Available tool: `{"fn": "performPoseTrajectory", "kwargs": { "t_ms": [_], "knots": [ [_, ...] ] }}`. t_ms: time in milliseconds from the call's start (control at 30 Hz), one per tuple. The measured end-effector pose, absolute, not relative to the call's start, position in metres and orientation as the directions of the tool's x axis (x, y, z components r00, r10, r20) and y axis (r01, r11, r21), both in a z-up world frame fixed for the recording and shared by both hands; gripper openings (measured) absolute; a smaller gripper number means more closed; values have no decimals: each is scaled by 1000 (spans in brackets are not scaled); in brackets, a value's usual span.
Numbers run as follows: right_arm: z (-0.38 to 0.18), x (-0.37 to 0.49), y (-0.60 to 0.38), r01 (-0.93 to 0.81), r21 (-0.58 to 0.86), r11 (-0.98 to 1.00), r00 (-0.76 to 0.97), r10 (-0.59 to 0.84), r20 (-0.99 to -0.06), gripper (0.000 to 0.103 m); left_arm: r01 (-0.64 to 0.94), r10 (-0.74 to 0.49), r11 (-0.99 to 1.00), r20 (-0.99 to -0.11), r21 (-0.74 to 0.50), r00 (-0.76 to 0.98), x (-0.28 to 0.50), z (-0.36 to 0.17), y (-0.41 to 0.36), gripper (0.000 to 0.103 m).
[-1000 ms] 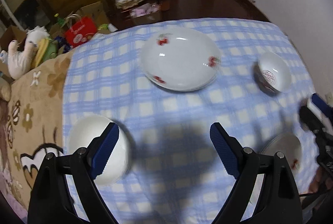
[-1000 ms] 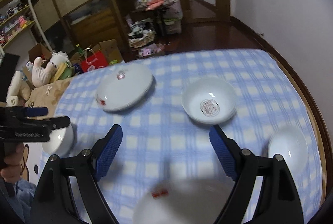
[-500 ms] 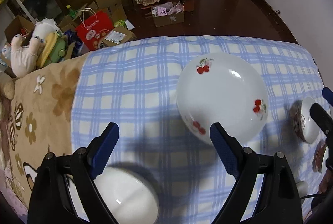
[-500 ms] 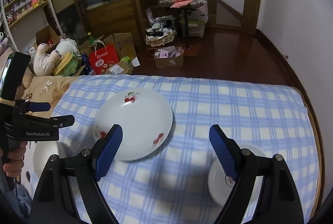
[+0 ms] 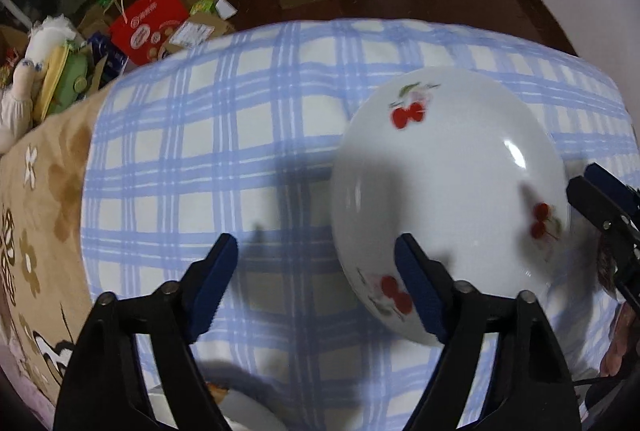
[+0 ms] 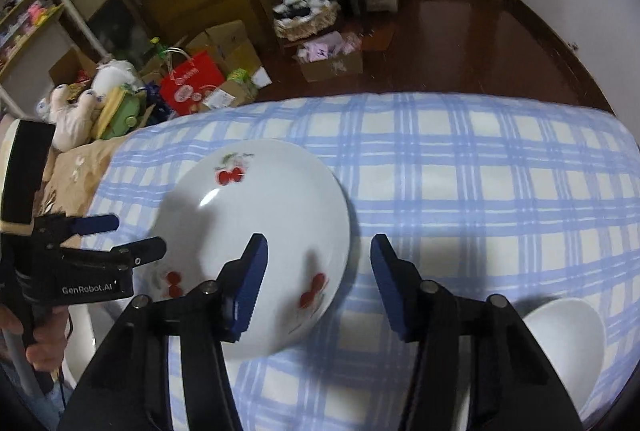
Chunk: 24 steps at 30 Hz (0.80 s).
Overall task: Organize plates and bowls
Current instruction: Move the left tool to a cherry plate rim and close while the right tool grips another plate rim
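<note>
A white plate with red cherries [image 5: 448,199] lies on the blue checked tablecloth [image 5: 240,151]. My left gripper [image 5: 316,271] hangs over the plate's left rim; its jaws are closing, with the rim between them and the pads apart from it. From the other side, my right gripper [image 6: 318,271] straddles the right rim of the plate [image 6: 256,215]. Its jaws are also closing and no pad presses on the rim. Each gripper shows in the other's view: the right gripper [image 5: 580,179] at the plate's right, the left gripper [image 6: 138,233] held by a hand.
A white bowl [image 6: 568,343] sits near my right gripper, and another white bowl [image 5: 248,411] lies below my left gripper. A brown flowered blanket [image 5: 36,211] borders the cloth on the left. Beyond the table's far edge the floor holds boxes, a red bag [image 5: 148,23] and plush toys.
Both grippers have moved forward and down onto the cherry plate, which now fills much more of each view. Both pairs of jaws have narrowed, the right more than the left.
</note>
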State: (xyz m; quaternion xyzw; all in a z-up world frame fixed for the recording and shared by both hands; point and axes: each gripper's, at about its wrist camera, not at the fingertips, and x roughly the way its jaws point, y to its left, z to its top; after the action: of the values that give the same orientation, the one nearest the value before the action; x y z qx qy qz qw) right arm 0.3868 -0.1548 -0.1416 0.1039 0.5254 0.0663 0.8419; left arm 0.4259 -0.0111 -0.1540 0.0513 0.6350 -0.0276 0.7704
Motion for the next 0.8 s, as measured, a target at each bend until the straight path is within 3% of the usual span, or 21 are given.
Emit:
{"fn": "performPoseTrajectory", "kwargs": {
  "t_ms": [133, 200, 300, 800],
  "knots": [
    [-161, 393, -161, 35, 256, 966, 397, 221, -891, 33, 55, -27, 998, -987, -19, 161, 432, -170, -4, 50],
    [-167, 391, -162, 30, 263, 964, 389, 231, -892, 16, 33, -101, 995, -980, -97, 170, 431, -170, -2, 33],
    [-173, 391, -166, 23, 315, 949, 391, 281, -876, 12, 36, -136, 991, -972, -131, 191, 429, -170, -5, 14],
    [-156, 366, -157, -24, 301, 953, 430, 282, -858, 11, 38, -91, 996, -966, -84, 240, 395, -150, -15, 13]
  ]
}}
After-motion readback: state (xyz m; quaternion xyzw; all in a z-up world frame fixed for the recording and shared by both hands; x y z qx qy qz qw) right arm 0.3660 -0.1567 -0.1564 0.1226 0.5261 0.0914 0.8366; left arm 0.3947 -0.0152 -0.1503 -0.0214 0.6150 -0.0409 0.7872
